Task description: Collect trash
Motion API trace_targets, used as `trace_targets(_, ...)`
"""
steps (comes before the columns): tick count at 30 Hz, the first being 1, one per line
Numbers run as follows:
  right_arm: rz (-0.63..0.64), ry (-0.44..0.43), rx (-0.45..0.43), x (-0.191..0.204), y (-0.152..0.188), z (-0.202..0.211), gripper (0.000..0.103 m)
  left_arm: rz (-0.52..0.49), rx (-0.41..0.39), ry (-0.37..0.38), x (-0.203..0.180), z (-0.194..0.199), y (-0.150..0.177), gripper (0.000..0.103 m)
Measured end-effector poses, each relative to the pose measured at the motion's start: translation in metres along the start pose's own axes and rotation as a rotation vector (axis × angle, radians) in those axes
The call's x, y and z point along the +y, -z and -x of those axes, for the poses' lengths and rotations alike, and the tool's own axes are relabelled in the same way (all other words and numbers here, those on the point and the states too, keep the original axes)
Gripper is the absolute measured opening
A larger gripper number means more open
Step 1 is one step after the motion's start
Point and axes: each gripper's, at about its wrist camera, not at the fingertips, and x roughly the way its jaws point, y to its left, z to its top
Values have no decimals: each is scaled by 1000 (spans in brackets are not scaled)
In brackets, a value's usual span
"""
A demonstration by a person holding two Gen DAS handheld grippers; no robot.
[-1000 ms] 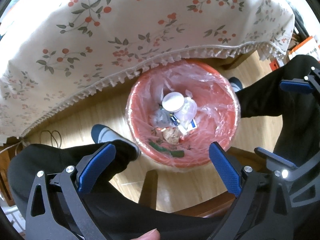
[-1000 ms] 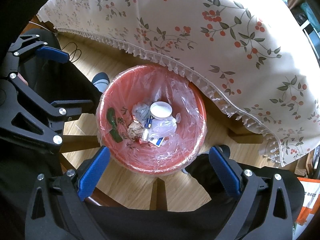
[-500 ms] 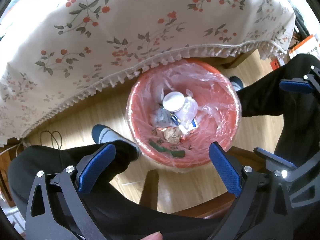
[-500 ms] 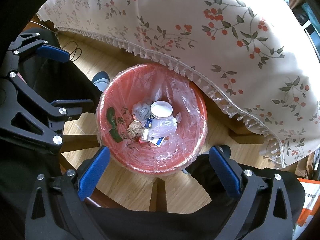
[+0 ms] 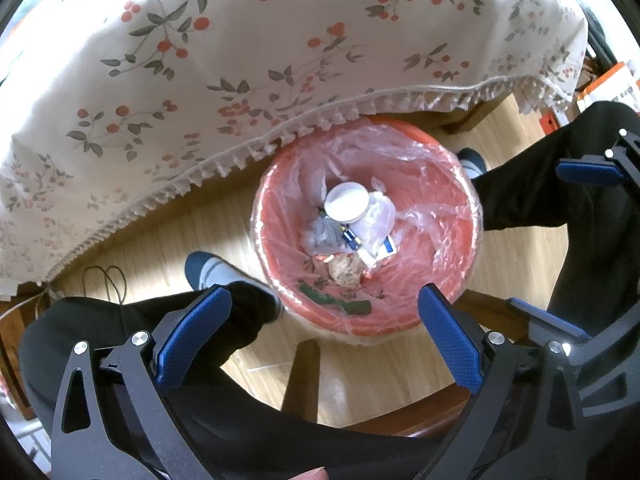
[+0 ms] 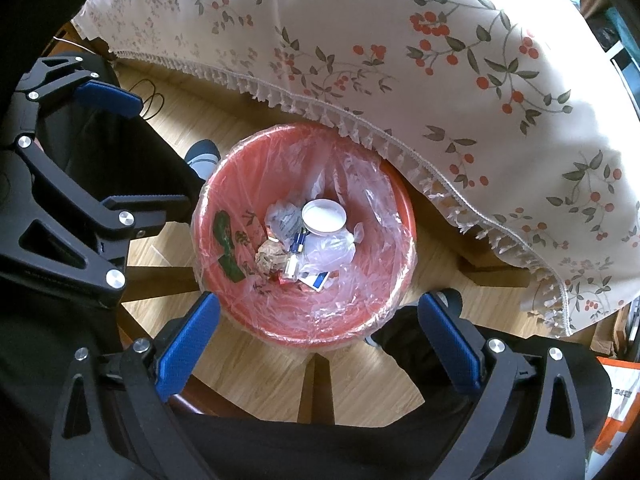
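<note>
A red bin (image 5: 452, 184) (image 6: 224, 280) lined with clear plastic stands on the wooden floor, half under the table's edge. Inside lie a white round lid (image 5: 346, 202) (image 6: 323, 216), crumpled wrappers (image 5: 326, 236) (image 6: 284, 218), a brown paper ball (image 5: 345, 271) (image 6: 270, 258) and a green scrap (image 6: 225, 240). My left gripper (image 5: 324, 316) hovers high above the bin's near rim, open and empty. My right gripper (image 6: 318, 322) hangs over the bin from the other side, also open and empty. Each gripper shows in the other's view: the right gripper (image 5: 560, 240) and the left gripper (image 6: 120, 144).
A white tablecloth (image 5: 240, 60) (image 6: 400, 48) with red berries and a fringed hem overhangs the bin's far side. The person's dark trouser legs (image 5: 140, 320) (image 6: 420, 344) and socked feet (image 5: 208, 272) flank the bin. A chair's wooden legs (image 5: 300, 380) and a cable (image 5: 104, 280) lie on the floor.
Both views have shifted only slightly; the bin, its trash and the open grippers stand as before.
</note>
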Motion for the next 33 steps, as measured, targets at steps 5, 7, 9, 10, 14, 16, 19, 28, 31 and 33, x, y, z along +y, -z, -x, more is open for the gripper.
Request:
trace_targets(5,-11,-5,5,-2,5,-3,98,-27,18,-2,-5,-2,5,97)
trace_targets(7,-15,-5,5,-3,5,-3,98,-29,25,-2,-6,-4,6,97)
trace_targets(9,-17,-6,4,-3,5,-3,98,-27,31,0,-6,-6,6,97)
trace_targets(10,-17,-8,4,-4,5,-3,98,-25,33,-1,-6,-6,6,97)
trace_targets(14,-17,-7,5,-4,5,-3,98,-24,34,2,-6,-7,7,97)
trace_targets(16,-19,-7,5,-4,6,-3,98,-24,36,5,-7,-8,7,97)
trace_targets(19,-22,-8,6,-4,6,-3,98,-29,29,14,-9,-8,6,97)
trace_targets(28,-23,-9,9,-5,5,-5,98,-52,11,8,-13,-4,6,97)
trace_targets(31,-22,-8,9,-5,5,-5,98,-56,11,7,-13,-3,5,97)
trace_targets(33,-23,-9,10,-4,5,-5,98,-57,10,8,-13,-3,5,97)
